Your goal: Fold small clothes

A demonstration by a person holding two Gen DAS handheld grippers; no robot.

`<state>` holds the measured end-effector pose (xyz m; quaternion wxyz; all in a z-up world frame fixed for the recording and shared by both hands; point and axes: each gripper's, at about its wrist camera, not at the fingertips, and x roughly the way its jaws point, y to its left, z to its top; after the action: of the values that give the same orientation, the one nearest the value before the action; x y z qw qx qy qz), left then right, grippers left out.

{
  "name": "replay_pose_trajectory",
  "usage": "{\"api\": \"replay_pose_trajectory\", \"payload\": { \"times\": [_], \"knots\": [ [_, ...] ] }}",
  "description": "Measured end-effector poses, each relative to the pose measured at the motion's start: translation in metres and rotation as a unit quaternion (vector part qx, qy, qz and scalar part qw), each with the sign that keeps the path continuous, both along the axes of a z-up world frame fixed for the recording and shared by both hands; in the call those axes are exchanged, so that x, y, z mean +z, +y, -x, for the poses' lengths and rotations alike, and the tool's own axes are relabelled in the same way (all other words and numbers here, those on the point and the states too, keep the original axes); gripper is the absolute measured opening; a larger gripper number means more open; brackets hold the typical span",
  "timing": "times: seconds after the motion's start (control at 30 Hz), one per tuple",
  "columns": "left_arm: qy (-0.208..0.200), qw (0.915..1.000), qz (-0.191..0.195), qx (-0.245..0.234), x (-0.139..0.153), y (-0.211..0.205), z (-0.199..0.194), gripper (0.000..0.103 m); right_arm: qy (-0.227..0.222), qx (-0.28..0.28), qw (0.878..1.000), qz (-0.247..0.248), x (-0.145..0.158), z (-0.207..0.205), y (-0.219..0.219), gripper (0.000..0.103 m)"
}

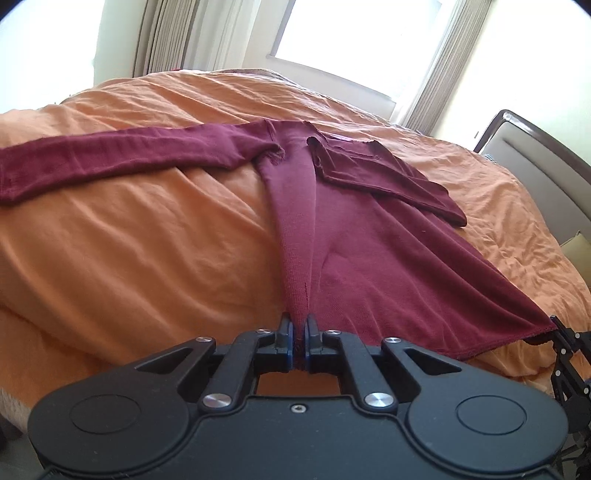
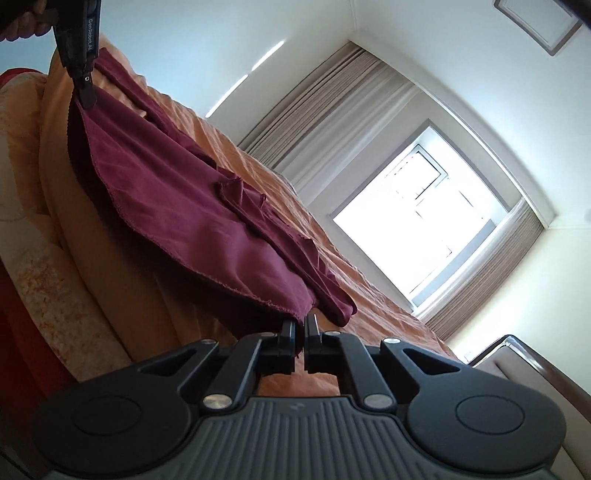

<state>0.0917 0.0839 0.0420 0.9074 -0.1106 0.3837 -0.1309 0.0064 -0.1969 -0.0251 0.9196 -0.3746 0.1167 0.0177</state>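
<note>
While both claws pinch the sweater's (image 1: 369, 258) hem, left claw (image 1: 299, 325) and right claw (image 2: 300, 323) clamp opposite corners, sweater stretching ahead across the bed (image 1: 129, 240).

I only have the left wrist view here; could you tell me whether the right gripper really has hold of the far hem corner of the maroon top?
Observer: Yes. In the right wrist view the right gripper is shut on the hem corner of the maroon top.
Operator: Thank you. Is the hem between the two grippers lifted or lying flat?
Observer: It hangs raised off the orange bedspread, with shadow beneath it, stretched up to the left gripper.
Operator: Can you see who holds the left gripper?
Observer: Only a bit of a hand at the top left corner, gripping its handle.
</note>
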Motion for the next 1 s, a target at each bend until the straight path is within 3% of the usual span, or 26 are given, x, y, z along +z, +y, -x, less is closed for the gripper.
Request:
{"api": "replay_pose_trajectory", "payload": {
  "times": [0.17, 0.43, 0.5, 0.53, 0.57, 0.7, 0.77, 0.8, 1.0],
  "knots": [
    [0.014, 0.9998, 0.012, 0.009, -0.016, 0.003, 0.016, 0.004, 0.03, -0.001, 1.0, 0.01, -0.012, 0.013, -0.005, 0.004],
    [0.021, 0.9982, 0.05, 0.027, -0.038, 0.017, 0.023, 0.007, 0.07, -0.006, 0.997, -0.04, -0.024, 0.0, -0.01, 0.007],
    [0.023, 0.9975, 0.058, 0.031, -0.041, 0.02, 0.019, 0.017, 0.074, -0.008, 0.996, -0.05, -0.022, -0.001, -0.012, 0.02],
    [0.022, 0.9976, 0.057, 0.035, -0.04, 0.022, 0.018, 0.02, 0.073, -0.011, 0.996, -0.057, -0.021, 0.0, -0.014, 0.043],
    [0.018, 0.9976, 0.055, 0.038, -0.039, 0.025, 0.017, 0.026, 0.072, -0.013, 0.995, -0.066, -0.02, -0.001, -0.017, 0.06],
    [-0.005, 0.9965, 0.042, 0.073, -0.033, 0.043, 0.01, 0.051, 0.068, -0.034, 0.993, -0.096, -0.011, -0.007, -0.026, 0.071],
    [-0.029, 0.9922, 0.03, 0.118, -0.026, 0.06, 0.003, 0.064, 0.058, -0.045, 0.991, -0.115, -0.005, -0.011, -0.03, 0.087],
    [-0.038, 0.9887, 0.024, 0.143, -0.023, 0.069, -0.001, 0.071, 0.054, -0.05, 0.989, -0.127, -0.002, -0.013, -0.032, 0.09],
    [-0.089, 0.9608, 0.007, 0.262, -0.012, 0.124, -0.044, 0.081, 0.04, -0.077, 0.972, -0.218, 0.008, -0.029, -0.036, 0.097]
  ]
}}
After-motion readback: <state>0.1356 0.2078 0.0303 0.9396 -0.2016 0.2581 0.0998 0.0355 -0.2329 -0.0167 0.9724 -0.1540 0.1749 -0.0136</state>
